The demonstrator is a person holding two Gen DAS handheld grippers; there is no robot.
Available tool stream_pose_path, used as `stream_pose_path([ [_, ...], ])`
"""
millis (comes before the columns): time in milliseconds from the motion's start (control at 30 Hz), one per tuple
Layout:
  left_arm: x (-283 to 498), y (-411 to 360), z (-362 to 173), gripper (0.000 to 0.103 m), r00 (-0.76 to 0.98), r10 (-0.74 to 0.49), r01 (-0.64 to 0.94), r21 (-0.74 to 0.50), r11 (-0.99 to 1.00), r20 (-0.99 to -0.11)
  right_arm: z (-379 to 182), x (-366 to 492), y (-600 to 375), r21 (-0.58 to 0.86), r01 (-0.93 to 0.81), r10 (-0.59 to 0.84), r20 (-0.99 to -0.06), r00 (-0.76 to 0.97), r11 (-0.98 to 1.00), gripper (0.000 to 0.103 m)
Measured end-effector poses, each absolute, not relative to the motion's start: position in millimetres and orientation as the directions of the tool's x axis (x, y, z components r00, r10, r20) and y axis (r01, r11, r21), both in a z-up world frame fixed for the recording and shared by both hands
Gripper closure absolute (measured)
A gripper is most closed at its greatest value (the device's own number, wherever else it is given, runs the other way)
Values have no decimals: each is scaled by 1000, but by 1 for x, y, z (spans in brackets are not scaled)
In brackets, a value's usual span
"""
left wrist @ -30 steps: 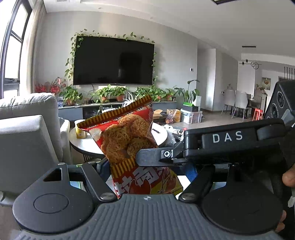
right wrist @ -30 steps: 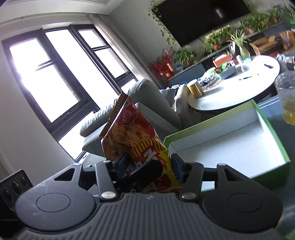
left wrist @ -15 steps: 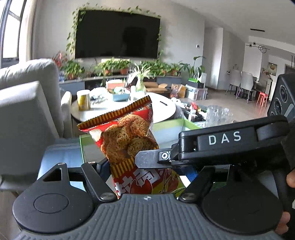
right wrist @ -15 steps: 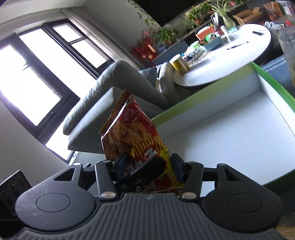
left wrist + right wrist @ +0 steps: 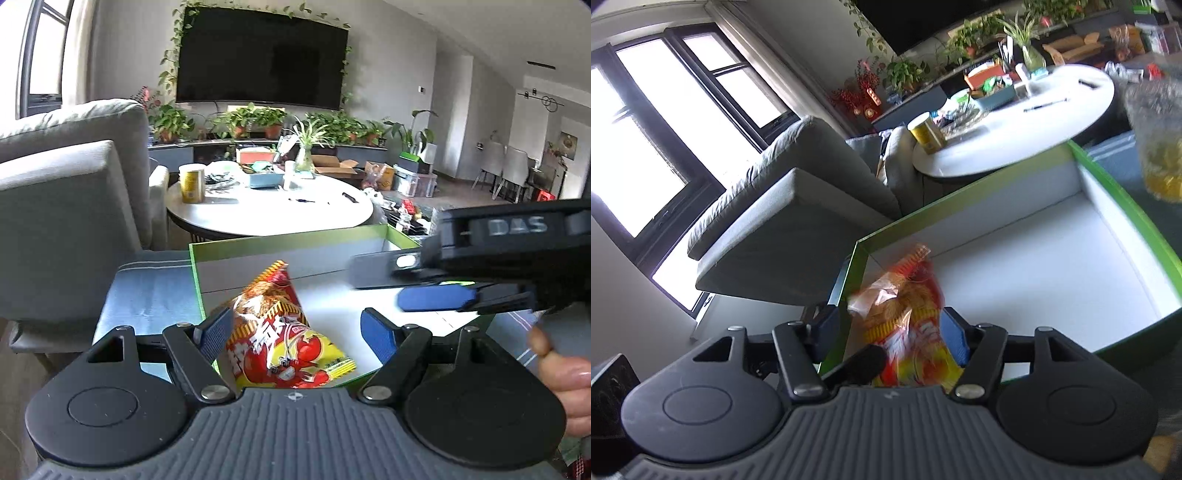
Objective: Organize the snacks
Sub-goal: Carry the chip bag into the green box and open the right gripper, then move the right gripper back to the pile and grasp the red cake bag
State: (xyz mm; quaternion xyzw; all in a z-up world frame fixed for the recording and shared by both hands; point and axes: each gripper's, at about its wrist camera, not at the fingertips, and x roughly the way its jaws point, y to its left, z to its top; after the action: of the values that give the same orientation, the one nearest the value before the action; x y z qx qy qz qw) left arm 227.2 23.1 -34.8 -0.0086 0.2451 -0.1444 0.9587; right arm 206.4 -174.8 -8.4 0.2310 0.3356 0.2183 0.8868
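A red and yellow snack bag (image 5: 280, 332) lies in the near left corner of a green box with a white inside (image 5: 332, 236). My left gripper (image 5: 299, 328) is open around the bag, its blue pads apart from it. My right gripper (image 5: 890, 332) is also open, with the blurred bag (image 5: 908, 317) between its fingers. It also shows in the left wrist view (image 5: 436, 299), reaching in from the right above the box. The box also shows in the right wrist view (image 5: 1115, 192).
A grey sofa (image 5: 74, 206) stands at the left. A round white table (image 5: 273, 210) with a yellow can (image 5: 191, 182) and clutter lies behind the box. A clear container with yellow contents (image 5: 1156, 147) stands right of the box.
Both grippers came down to the box and opened. The snack bag, held upright before by both, has dropped into the box's near left corner.
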Motion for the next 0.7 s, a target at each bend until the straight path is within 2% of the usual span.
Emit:
stream_pose_path([
  [333, 190, 19, -30, 29, 821, -307, 295, -102, 950, -481, -2, 172, -194, 490, -254, 510, -512, 691, 834, 18],
  [533, 178, 11, -44, 29, 789, -324, 296, -139, 945, -523, -16, 162, -200, 453, -207, 461, -574, 676, 867, 18],
  [700, 176, 3, -52, 29, 757, -337, 301, -160, 940, -559, -32, 167, -201, 483, -156, 460, -614, 642, 862, 18],
])
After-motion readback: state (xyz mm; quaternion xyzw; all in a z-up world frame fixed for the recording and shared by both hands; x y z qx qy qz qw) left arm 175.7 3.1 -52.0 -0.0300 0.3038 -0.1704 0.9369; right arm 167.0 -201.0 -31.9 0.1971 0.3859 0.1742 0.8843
